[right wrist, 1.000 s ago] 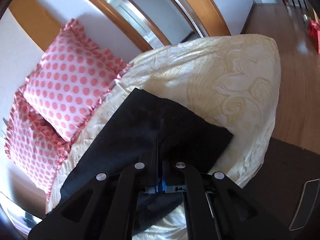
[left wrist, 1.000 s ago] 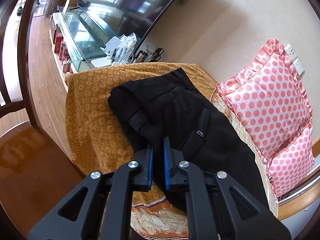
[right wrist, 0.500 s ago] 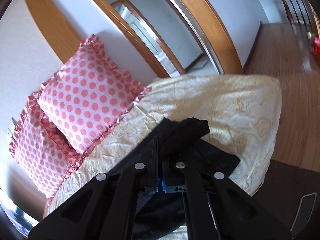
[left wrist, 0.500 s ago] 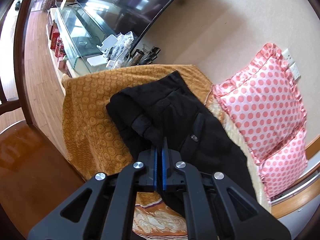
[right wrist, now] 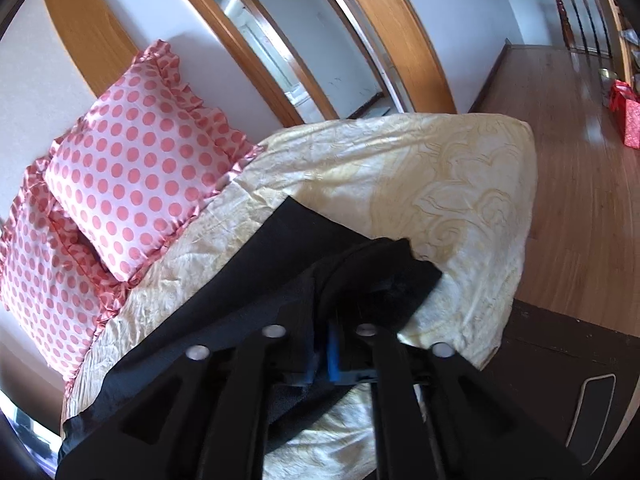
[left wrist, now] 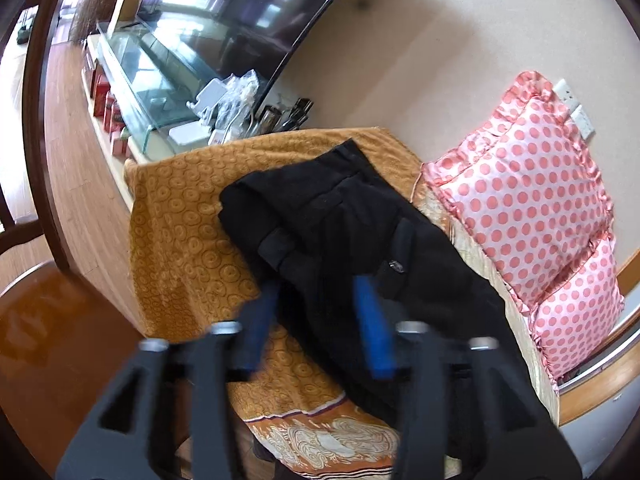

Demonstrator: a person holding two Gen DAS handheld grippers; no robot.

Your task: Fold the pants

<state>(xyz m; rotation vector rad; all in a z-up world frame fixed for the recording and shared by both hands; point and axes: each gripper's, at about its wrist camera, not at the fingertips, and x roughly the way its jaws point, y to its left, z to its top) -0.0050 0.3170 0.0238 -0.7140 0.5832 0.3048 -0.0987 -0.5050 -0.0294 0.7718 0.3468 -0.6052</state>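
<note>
the pants [left wrist: 360,240] lay along the sofa [right wrist: 460,184], waist at its orange end. the left gripper [left wrist: 316,300] gaped wide (empty); the right gripper [right wrist: 326,344] pinched the hem, which could slip and spoil the fold.

Left gripper [left wrist: 316,312]: matte black frame, two angular arms with triangular cut-outs in their bases. Fingers [left wrist: 374,328] faced with bright blue pads, long and flat. Four round silver screw heads across the arms (blurred in this view; detail poor).

Right gripper [right wrist: 325,344]: same build. Black arms, triangular cut-outs, four silver screw heads in a shallow arc. Blue pads on the fingers [right wrist: 333,354], only the rear parts showing. Thin dark rod or cable runs along the right-hand arm's inner edge. No markings or labels legible on either unit.
</note>
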